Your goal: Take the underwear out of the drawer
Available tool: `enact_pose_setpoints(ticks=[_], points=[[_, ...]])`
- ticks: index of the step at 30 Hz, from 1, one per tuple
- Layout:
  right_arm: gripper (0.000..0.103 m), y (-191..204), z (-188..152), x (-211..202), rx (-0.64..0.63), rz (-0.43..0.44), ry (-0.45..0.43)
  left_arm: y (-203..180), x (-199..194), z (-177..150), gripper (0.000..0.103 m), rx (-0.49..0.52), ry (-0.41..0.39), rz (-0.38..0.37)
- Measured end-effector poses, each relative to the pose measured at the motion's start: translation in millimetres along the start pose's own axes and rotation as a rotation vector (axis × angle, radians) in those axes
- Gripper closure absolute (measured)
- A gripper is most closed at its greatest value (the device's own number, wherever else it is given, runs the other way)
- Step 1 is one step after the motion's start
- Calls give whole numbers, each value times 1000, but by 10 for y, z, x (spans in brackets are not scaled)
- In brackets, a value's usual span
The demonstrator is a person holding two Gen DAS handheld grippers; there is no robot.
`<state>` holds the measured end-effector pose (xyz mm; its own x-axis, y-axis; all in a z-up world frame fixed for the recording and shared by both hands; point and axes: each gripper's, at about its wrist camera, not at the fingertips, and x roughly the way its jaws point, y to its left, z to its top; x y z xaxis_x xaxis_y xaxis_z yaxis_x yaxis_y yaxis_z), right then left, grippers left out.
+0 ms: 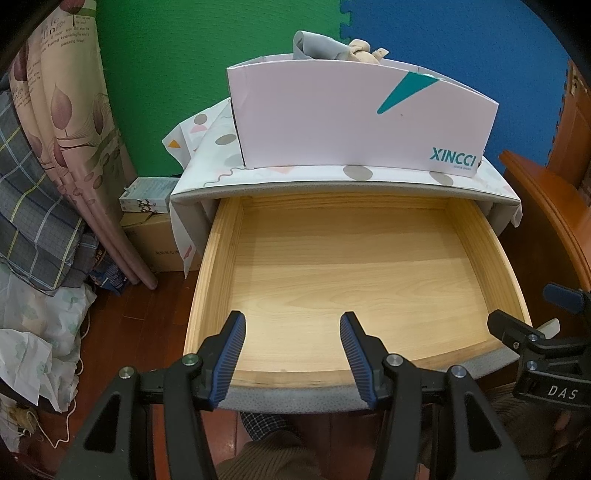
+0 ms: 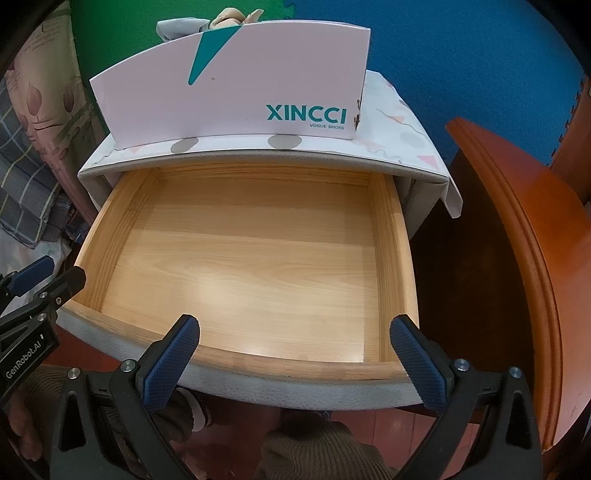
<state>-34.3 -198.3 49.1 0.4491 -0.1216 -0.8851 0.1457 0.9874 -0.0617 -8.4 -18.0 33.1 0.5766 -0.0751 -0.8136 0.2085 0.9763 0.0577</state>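
The wooden drawer [image 1: 218, 258] [image 2: 391, 258] of a cloth-covered nightstand is pulled out, and its floor is bare. Grey and beige underwear [image 1: 321, 48] [image 2: 177, 27] pokes out of a white XINCCI shoe box [image 1: 332, 118] [image 2: 240, 92] on top of the nightstand. My left gripper [image 1: 293, 321] hovers over the drawer's front left, open with nothing between its blue pads. Over the front right, my right gripper [image 2: 295, 325] stands open wider, also holding nothing. Each gripper shows at the edge of the other's view: the right gripper [image 1: 535, 314] and the left gripper [image 2: 51, 275].
An orange-brown wooden furniture edge [image 2: 524, 240] stands close on the right. On the left are a floral curtain [image 1: 70, 147], plaid bedding [image 1: 33, 206] and cardboard boxes [image 1: 155, 243] on the wooden floor. A person's legs in brown corduroy [image 2: 314, 450] are below the drawer front.
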Motion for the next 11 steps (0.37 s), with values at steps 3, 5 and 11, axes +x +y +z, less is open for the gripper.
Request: enact_pose_setpoints(ticks=[3, 5, 11], points=[[1, 1, 2, 4, 0, 0, 1, -4, -9, -6, 49, 4, -5, 6], [1, 0, 3, 7, -1, 2, 2, -4, -20, -11, 49, 5, -9, 11], [1, 2, 7, 12, -2, 2, 2, -4, -31, -11, 49, 6, -9, 6]])
